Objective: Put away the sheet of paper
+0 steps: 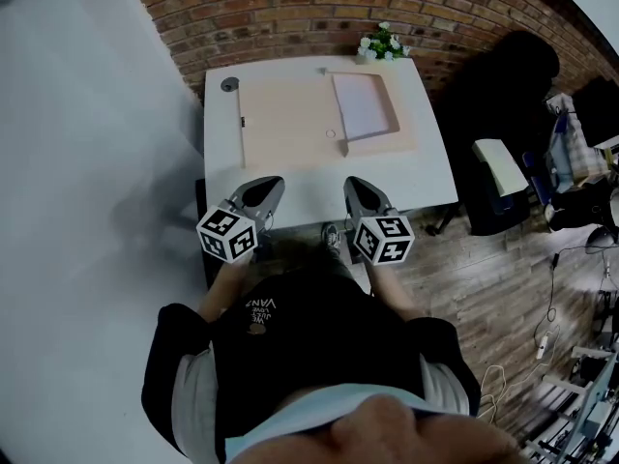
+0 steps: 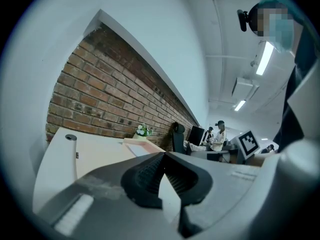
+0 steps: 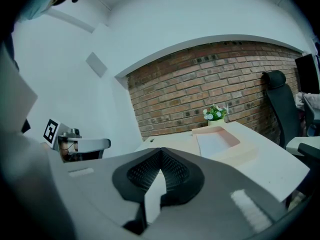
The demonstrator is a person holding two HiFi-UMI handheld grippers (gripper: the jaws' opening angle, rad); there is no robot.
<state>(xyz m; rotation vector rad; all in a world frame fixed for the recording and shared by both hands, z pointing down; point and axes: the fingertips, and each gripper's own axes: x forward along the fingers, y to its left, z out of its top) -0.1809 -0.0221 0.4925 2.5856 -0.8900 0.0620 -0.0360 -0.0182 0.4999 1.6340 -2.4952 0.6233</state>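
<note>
Our left grey tool and right grey tool are shut and empty, and the white sheet of paper lies flat in the peach tray.

Open strip of table along near edge, raised tray rim right, flower pot behind

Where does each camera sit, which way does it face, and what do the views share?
Head view: on the person's head, steeply down on the table; their torso, the left hand-held gripper and the right hand-held gripper show.
Left gripper view: on the left hand-held gripper, along its shut jaws toward the brick wall.
Right gripper view: on the right hand-held gripper, along its shut jaws toward the paper in its tray.
Shared: all three show the flowers.
</note>
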